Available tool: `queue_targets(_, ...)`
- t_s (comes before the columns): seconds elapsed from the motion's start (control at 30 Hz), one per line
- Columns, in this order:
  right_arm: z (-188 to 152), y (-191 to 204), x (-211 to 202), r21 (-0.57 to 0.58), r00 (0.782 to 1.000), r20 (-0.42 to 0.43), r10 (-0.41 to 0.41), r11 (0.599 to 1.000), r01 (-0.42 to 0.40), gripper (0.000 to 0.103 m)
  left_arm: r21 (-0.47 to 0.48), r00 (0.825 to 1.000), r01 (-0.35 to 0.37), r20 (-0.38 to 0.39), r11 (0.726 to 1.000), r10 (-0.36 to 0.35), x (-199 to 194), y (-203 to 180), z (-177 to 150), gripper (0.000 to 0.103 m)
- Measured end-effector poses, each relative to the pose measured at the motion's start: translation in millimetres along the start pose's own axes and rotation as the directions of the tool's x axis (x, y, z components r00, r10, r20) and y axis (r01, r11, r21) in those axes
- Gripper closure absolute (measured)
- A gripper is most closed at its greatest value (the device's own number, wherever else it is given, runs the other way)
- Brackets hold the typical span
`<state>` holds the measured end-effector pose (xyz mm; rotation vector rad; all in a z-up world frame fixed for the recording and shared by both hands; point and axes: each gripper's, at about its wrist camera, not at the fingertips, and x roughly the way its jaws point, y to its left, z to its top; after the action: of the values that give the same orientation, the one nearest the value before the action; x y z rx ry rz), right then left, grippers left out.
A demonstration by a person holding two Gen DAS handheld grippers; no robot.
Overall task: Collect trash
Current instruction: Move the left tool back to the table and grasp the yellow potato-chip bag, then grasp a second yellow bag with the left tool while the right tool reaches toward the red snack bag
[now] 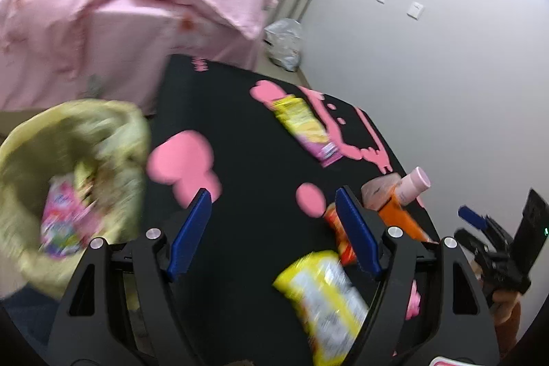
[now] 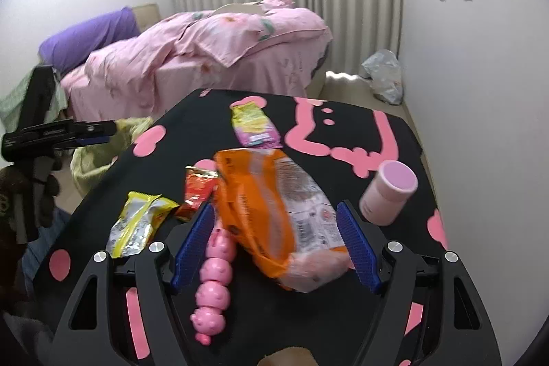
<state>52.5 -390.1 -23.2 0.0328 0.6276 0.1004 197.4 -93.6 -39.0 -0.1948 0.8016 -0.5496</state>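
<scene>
A black table with pink shapes (image 2: 212,122) carries wrappers. My right gripper (image 2: 274,215) is open, its blue fingers on either side of an orange and clear bag (image 2: 274,215). A yellow wrapper (image 2: 137,225), a red wrapper (image 2: 195,191) and a yellow-purple packet (image 2: 254,126) lie around it. My left gripper (image 1: 272,198) is open and empty above the table's left part, with the yellow wrapper (image 1: 326,297) below it and the yellow-purple packet (image 1: 305,129) beyond. A yellow-green trash bag (image 1: 68,167) with a pink wrapper inside sits left of the table.
A pink bottle (image 2: 387,191) lies on the table's right side, and a pink bead-like toy (image 2: 214,276) lies by my right gripper's left finger. A bed with pink bedding (image 2: 219,50) stands behind. A grey plastic bag (image 2: 384,74) sits by the wall.
</scene>
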Motion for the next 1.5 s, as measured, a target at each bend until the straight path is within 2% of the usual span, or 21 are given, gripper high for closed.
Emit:
queue_targets(0.17, -10, -30, -4, 0.105, 0.998, 0.035, -0.049, 0.993, 0.045, 0.033, 0.085, 0.992, 0.023, -0.122, 0.996, -0.012, 94, -34, 41, 0.031)
queue_targets(0.27, -13, -39, -4, 0.119, 0.998, 0.036, -0.057, 0.992, 0.052, 0.033, 0.12, 0.983, -0.008, -0.179, 0.993, 0.03, 142, -40, 59, 0.031)
queue_targets(0.37, -21, -50, -2, 0.111, 0.995, 0.035, -0.092, 0.99, 0.088, 0.033, 0.126, 0.969, -0.077, -0.223, 0.989, 0.104, 188, -41, 74, 0.031)
queue_targets(0.47, -29, -61, 3, 0.133, 0.996, 0.012, -0.092, 0.987, 0.089, 0.033, 0.162, 0.965, -0.122, -0.21, 0.979, 0.155, 208, -50, 82, 0.031)
queue_targets(0.57, -36, -67, 7, 0.138, 0.996, 0.001, -0.095, 0.986, 0.093, 0.033, 0.212, 0.953, -0.15, -0.228, 0.966, 0.199, 223, -65, 83, 0.031)
queue_targets(0.63, -37, -68, 9, 0.135, 0.995, 0.0, -0.097, 0.986, 0.096, 0.033, 0.254, 0.936, -0.228, -0.207, 0.94, 0.283, 227, -75, 77, 0.034)
queue_targets(0.73, -39, -67, 10, 0.131, 0.996, 0.01, -0.088, 0.988, 0.086, 0.033, 0.289, 0.92, -0.287, -0.182, 0.913, 0.347, 226, -83, 68, 0.045)
queue_targets(0.8, -40, -66, 9, 0.133, 0.997, 0.016, -0.079, 0.988, 0.076, 0.033, 0.305, 0.922, -0.27, -0.19, 0.913, 0.337, 220, -86, 63, 0.061)
queue_targets(0.83, -40, -65, 8, 0.133, 0.997, 0.018, -0.076, 0.988, 0.073, 0.033, 0.301, 0.928, -0.248, -0.199, 0.921, 0.316, 216, -86, 62, 0.063)
queue_targets(0.9, -40, -63, 6, 0.131, 0.997, 0.02, -0.07, 0.989, 0.067, 0.033, 0.276, 0.945, -0.194, -0.204, 0.941, 0.254, 201, -84, 63, 0.081)
queue_targets(0.93, -40, -61, 5, 0.129, 0.997, 0.021, -0.07, 0.989, 0.067, 0.033, 0.269, 0.952, -0.176, -0.198, 0.947, 0.233, 193, -84, 64, 0.082)
queue_targets(1.0, -40, -56, 0, 0.123, 0.997, 0.024, -0.07, 0.99, 0.066, 0.033, 0.256, 0.967, -0.155, -0.157, 0.954, 0.199, 166, -85, 66, 0.094)
queue_targets(1.13, -40, -37, -11, 0.08, 0.999, 0.027, -0.033, 0.996, 0.031, 0.033, 0.207, 0.99, -0.102, -0.074, 0.973, 0.12, 98, -81, 69, 0.094)
queue_targets(1.3, -42, 2, -20, -0.02, 1.0, 0.013, 0.006, 1.0, -0.005, 0.033, 0.146, 0.999, -0.041, -0.018, 0.988, 0.044, 25, -71, 62, 0.094)
queue_targets(1.4, -44, 26, -22, -0.054, 0.998, -0.007, 0.065, 0.996, -0.066, 0.033, 0.113, 1.0, -0.007, -0.019, 0.994, 0.009, -14, -60, 42, 0.094)
queue_targets(1.5, -45, 47, -17, -0.079, 0.995, -0.048, 0.088, 0.993, -0.092, 0.033, 0.057, 0.996, 0.022, -0.086, 0.998, -0.017, -35, -42, 10, 0.094)
